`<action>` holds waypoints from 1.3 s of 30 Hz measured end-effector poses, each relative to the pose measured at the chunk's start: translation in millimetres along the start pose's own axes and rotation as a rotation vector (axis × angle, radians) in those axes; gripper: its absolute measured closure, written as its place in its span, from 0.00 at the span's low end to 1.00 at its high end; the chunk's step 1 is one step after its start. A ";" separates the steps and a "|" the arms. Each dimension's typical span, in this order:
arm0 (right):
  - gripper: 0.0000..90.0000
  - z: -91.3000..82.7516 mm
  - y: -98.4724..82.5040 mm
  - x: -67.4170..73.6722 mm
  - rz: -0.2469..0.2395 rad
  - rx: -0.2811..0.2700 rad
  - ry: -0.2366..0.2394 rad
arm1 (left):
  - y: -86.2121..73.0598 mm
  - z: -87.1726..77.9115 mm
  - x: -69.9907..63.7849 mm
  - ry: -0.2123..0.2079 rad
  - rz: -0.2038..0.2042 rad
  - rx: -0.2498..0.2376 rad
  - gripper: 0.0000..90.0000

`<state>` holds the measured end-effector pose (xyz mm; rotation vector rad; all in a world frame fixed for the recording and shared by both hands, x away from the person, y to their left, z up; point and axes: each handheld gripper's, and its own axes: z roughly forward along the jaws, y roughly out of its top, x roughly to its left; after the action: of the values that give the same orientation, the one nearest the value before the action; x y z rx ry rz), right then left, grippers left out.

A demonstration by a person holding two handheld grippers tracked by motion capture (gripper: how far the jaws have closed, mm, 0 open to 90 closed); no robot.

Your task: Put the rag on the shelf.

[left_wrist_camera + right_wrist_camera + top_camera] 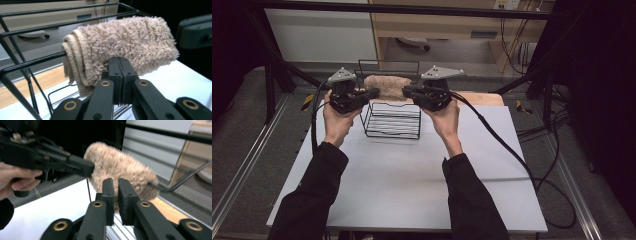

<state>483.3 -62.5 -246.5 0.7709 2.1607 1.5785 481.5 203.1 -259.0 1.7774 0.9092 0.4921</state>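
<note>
The beige towel (pixel 387 86), folded thick, hangs over the top rail of the black wire rack (pixel 393 121) at the table's (pixel 412 185) far side, prob. to dry or be stored. Left gripper (pixel 371 93) & right gripper (pixel 408 91) have jaws together, each pinching one towel end, so it stays level.

The towel (pixel 125 42) is a beige cloth with a thick, shaggy pile, rough and matt, and its folded edge at 9 o'clock shows ribbed woven layers. The basket (pixel 393 120) is thin black wire with a smooth coat and a slight shine, and it stands on a pale matt surface (pixel 412 180) that looks smooth like paper or plastic. Each claw is matt black plastic with small brass-coloured rings at the joints, the left claw (pixel 119 75) and the right claw (pixel 117 195) alike.
</note>
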 end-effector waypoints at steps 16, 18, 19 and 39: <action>0.98 19.9 -16.1 -8.5 0.016 0.019 -0.082 | -8.7 5.3 11.0 -0.005 -0.035 -0.027 0.95; 0.96 18.6 -16.6 -7.7 0.015 0.016 -0.072 | -8.9 4.1 10.4 -0.011 -0.033 -0.030 0.93; 0.96 18.6 -16.6 -7.7 0.015 0.016 -0.072 | -8.9 3.2 9.9 -0.013 -0.030 -0.030 0.93; 0.79 -8.1 -6.3 -0.3 0.025 -0.043 -0.025 | 1.7 -20.7 2.3 -0.015 -0.016 -0.067 0.78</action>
<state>477.5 -70.3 -249.9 0.8026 2.1003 1.6143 469.2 217.2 -249.8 1.7097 0.8864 0.4927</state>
